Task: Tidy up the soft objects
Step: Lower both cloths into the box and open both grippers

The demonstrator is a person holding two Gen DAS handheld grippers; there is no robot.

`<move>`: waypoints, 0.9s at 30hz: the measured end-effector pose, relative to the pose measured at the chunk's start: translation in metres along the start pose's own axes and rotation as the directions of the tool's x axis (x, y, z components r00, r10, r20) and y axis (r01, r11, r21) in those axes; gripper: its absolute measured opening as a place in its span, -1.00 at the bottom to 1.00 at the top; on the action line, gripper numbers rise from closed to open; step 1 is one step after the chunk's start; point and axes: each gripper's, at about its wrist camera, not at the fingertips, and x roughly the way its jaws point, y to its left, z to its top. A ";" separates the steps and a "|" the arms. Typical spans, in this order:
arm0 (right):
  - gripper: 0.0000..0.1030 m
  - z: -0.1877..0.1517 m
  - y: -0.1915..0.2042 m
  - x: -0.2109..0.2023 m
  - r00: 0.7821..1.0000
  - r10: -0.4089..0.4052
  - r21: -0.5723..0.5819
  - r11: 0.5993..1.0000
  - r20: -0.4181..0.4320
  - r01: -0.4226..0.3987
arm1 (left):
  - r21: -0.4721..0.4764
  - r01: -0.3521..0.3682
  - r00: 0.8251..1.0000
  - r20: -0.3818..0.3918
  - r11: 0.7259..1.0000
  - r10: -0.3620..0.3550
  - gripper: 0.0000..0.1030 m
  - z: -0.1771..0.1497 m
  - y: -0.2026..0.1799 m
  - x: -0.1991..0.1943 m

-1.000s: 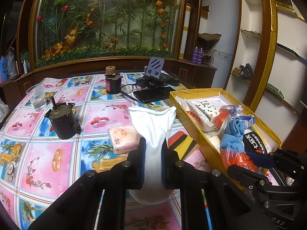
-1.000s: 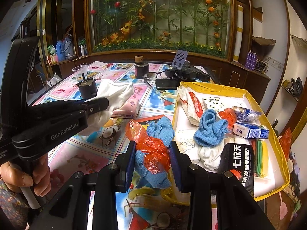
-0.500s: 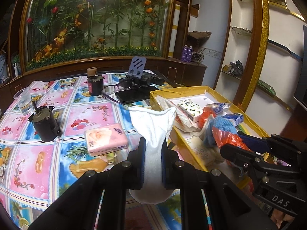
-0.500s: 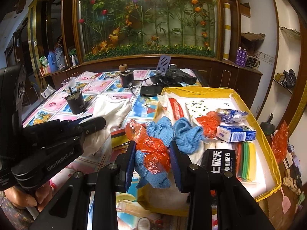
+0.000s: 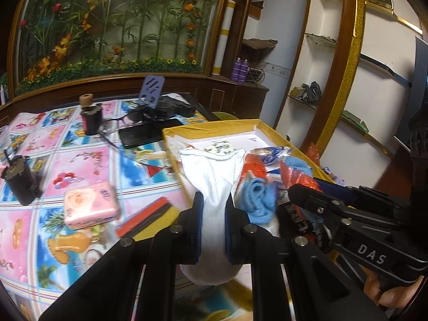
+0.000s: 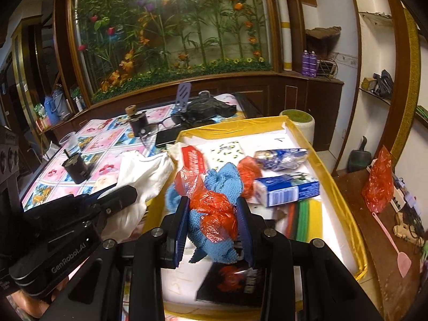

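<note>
My left gripper (image 5: 213,208) is shut on a white sock (image 5: 214,184) that hangs through its fingers, held over the near left edge of the yellow box (image 5: 214,128). In the right wrist view the same white sock (image 6: 144,176) and the left gripper (image 6: 117,198) show at the left. My right gripper (image 6: 212,219) is shut on a blue knitted cloth (image 6: 211,243) bundled with an orange plastic bag (image 6: 214,208), held above the yellow box (image 6: 345,206). The right gripper (image 5: 302,192) also shows in the left wrist view, beside a blue knitted cloth (image 5: 260,200) in the box.
The box holds a blue-white carton (image 6: 289,187), a crinkly blue wrapper (image 6: 281,157), coloured strips (image 6: 305,214) and a black packet (image 6: 235,281). On the patterned tablecloth (image 5: 80,160) lie a pink tissue pack (image 5: 91,204), a red-black-yellow pad (image 5: 145,219), a black motor (image 5: 20,179), a phone (image 5: 144,135) and glasses.
Both grippers have moved right across the table, from over the tablecloth to over the yellow box, each still holding its load. The right gripper has rolled somewhat.
</note>
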 end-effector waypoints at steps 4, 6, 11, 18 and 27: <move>-0.29 0.012 -0.019 0.004 1.000 -0.026 0.020 0.999 -0.006 0.027 | 0.009 0.031 0.999 -0.034 0.999 -0.031 -0.76 0.008 -0.016 0.019; -0.29 0.019 -0.028 0.007 0.999 -0.044 0.028 0.999 -0.012 0.044 | 0.005 0.041 0.998 -0.056 0.999 -0.040 -0.76 0.012 -0.023 0.030; -0.29 0.034 -0.043 0.022 0.996 -0.074 0.028 0.997 -0.050 0.075 | 0.013 0.070 0.992 -0.108 0.997 -0.069 -0.76 0.017 -0.038 0.055; -0.29 0.037 -0.059 0.048 0.988 -0.106 0.059 0.992 -0.114 0.113 | 0.027 0.082 0.991 -0.111 0.996 -0.079 -0.75 0.012 -0.043 0.057; -0.23 0.030 -0.070 0.067 0.980 -0.107 0.089 0.988 -0.168 0.124 | 0.036 0.059 0.996 -0.073 0.998 -0.057 -0.30 0.012 -0.044 0.053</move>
